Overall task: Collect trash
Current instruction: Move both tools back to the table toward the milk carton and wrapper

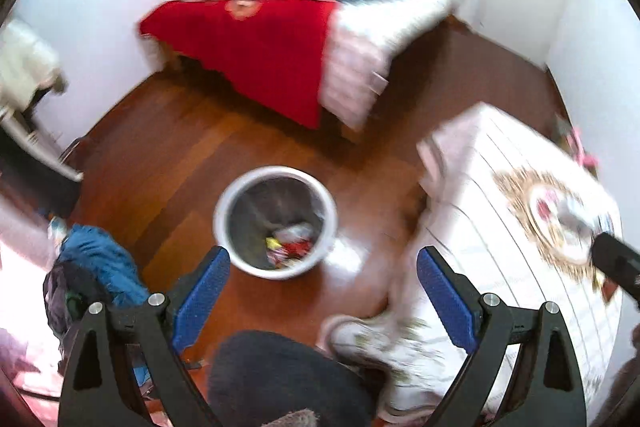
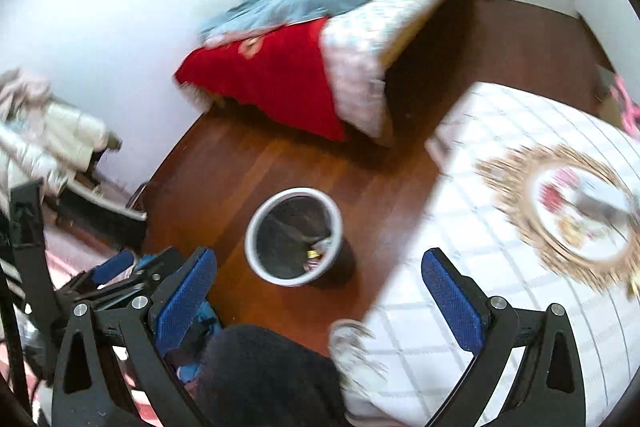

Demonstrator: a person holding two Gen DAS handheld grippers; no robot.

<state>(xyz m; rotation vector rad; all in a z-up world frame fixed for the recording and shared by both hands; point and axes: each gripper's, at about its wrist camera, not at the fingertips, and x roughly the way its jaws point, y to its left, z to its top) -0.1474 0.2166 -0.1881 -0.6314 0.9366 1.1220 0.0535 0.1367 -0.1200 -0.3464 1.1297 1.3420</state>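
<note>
A white-rimmed trash bin [image 1: 276, 223] with a dark liner stands on the wooden floor and holds colourful wrappers [image 1: 290, 245]. It also shows in the right wrist view [image 2: 294, 237]. My left gripper [image 1: 324, 291] is open and empty, held above the floor just in front of the bin. My right gripper [image 2: 320, 297] is open and empty, above the bin's near side. More trash [image 2: 588, 207] lies blurred on a round plate on the table at the right. The left gripper's blue pads [image 2: 114, 265] show at the left of the right wrist view.
A table with a white checked cloth [image 2: 500, 267] fills the right side. A bed with a red blanket [image 1: 260, 55] and blue quilt stands at the back. Blue clothes [image 1: 100, 263] are piled at the left. The person's white shoe [image 1: 360, 339] and dark knee are below.
</note>
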